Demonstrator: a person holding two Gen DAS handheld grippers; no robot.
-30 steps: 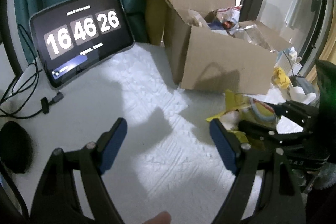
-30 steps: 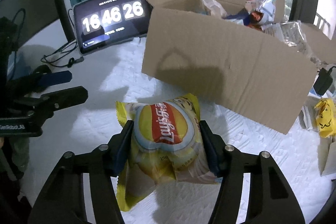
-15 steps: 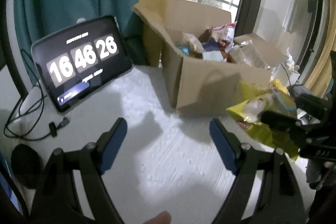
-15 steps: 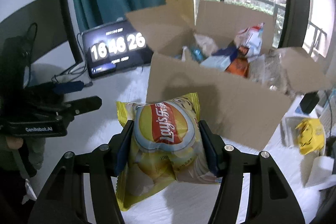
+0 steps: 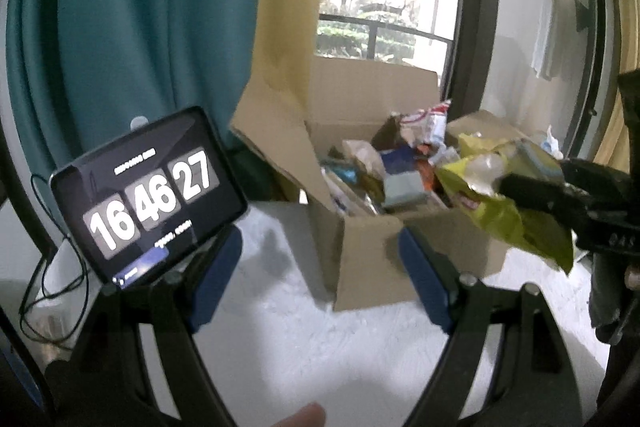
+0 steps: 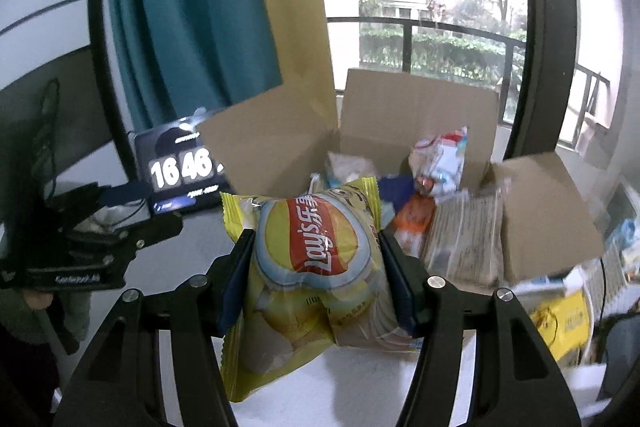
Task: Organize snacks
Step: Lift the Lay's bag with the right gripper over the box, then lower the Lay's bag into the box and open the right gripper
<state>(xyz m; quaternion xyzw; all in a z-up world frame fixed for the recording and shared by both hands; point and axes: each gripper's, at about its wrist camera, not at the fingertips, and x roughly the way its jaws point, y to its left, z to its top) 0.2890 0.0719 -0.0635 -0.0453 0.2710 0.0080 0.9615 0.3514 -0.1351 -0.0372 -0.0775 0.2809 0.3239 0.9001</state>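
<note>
Now your right gripper (image 6: 316,267) pinches the yellow chip bag (image 6: 316,267) between both pads, holding it in the air just before the open cardboard box (image 6: 416,107). Your left gripper (image 5: 320,279) stands spread with nothing between its fingers. Other snack packets (image 6: 440,155) fill the box, and a tablet (image 5: 148,195) showing a clock leans beside it.

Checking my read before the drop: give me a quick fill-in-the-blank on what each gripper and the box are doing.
1. The right gripper is shut on a yellow ____ bag.
2. The left gripper is open and holds ____.
3. The cardboard box stands with its flaps ____ and snacks inside.
4. The tablet left of the box shows a ____.

Missing words: chip; nothing; open; clock
</note>
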